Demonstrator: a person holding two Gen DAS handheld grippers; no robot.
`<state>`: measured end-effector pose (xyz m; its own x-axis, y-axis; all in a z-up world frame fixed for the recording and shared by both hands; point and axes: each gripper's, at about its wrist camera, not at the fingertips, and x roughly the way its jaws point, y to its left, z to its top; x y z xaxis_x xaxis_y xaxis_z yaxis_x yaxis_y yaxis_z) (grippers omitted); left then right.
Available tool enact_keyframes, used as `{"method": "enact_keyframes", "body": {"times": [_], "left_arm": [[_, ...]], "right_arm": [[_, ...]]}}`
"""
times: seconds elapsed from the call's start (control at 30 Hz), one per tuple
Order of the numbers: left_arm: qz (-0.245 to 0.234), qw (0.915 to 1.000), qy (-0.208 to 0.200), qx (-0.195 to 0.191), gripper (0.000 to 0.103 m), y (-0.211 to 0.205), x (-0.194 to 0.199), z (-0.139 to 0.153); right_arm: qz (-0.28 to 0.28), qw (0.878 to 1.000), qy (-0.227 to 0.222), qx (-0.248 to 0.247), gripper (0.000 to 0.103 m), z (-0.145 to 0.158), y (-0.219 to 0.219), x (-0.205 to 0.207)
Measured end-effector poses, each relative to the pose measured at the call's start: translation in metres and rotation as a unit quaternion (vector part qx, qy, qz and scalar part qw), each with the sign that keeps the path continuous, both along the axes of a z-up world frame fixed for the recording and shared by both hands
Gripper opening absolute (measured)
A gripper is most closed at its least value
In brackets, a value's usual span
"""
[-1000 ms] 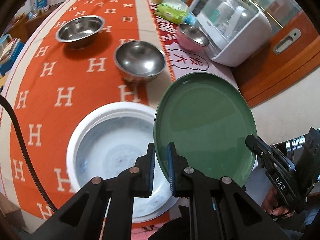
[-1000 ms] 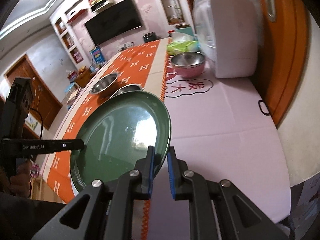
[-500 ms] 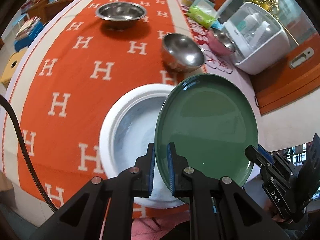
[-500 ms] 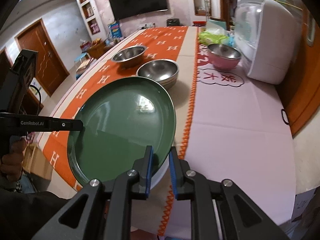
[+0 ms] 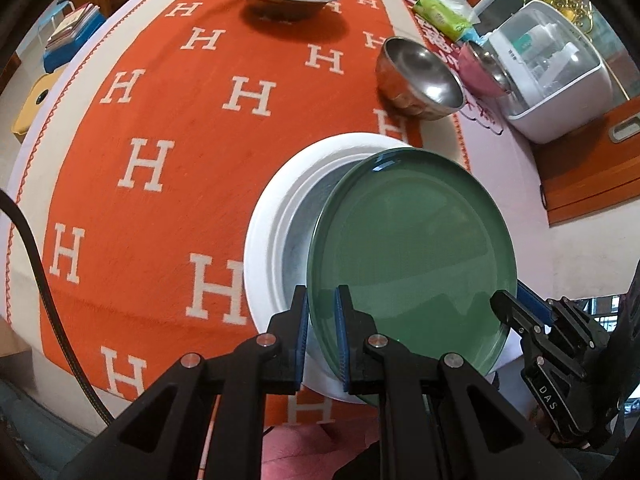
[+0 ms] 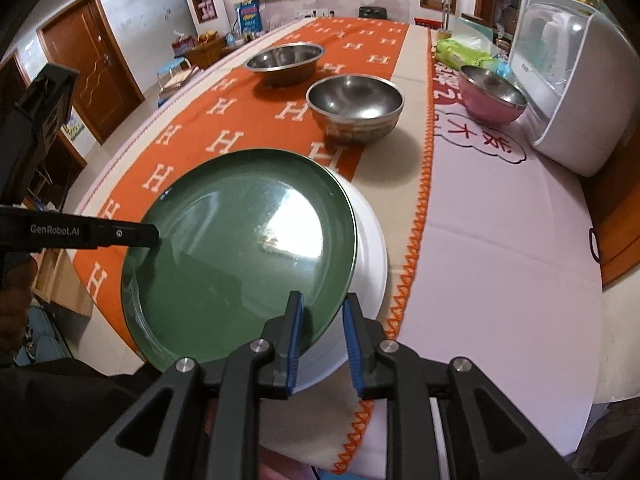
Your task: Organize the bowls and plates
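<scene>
Both grippers at green plate (image 5: 412, 256), now lower over white plate (image 5: 272, 232); right gripper (image 6: 322, 336) newly parted, left gripper (image 5: 322, 336) clamped.

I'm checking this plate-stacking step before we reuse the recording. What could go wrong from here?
1. The right gripper has its jaws apart around the green plate's rim, so the left gripper alone seems to clamp it; the tilted plate may swing or slip.
2. The green plate sits off-centre over the white plate, toward the table's near edge; dropped now, it may clatter or slide off.
</scene>
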<state>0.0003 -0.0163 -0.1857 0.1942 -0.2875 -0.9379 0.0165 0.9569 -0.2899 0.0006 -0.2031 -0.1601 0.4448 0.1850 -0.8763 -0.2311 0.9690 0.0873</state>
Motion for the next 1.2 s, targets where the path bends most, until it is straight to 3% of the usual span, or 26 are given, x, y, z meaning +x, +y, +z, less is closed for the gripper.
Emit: {"method": "enact_keyframes", "body": {"times": [0.2,0.43,0.87,1.03,1.2], "left_arm": [[-0.007,0.9998,0.013,0.010,0.010,-0.004,0.003,-0.008],[0.009,0.9995,0.019,0.022,0.011,0.002,0.004,-0.014],[0.029,0.9995,-0.008,0.011,0.018,0.013,-0.002,0.003],[0.034,0.9990,-0.028,-0.012,0.022,0.015,-0.002,0.021],[0.033,0.9973,-0.063,-0.017,0.025,0.010,0.003,0.046]], "right_arm": [[0.002,1.000,0.023,-0.012,0.023,-0.012,0.004,0.001],[0.035,0.999,0.012,-0.009,0.023,-0.009,0.016,-0.002],[0.034,0.999,-0.004,-0.003,0.023,0.001,0.004,-0.001],[0.025,1.000,-0.012,0.007,0.041,0.012,-0.007,-0.001],[0.026,1.000,-0.013,0.002,0.042,0.020,-0.011,-0.003]]}}
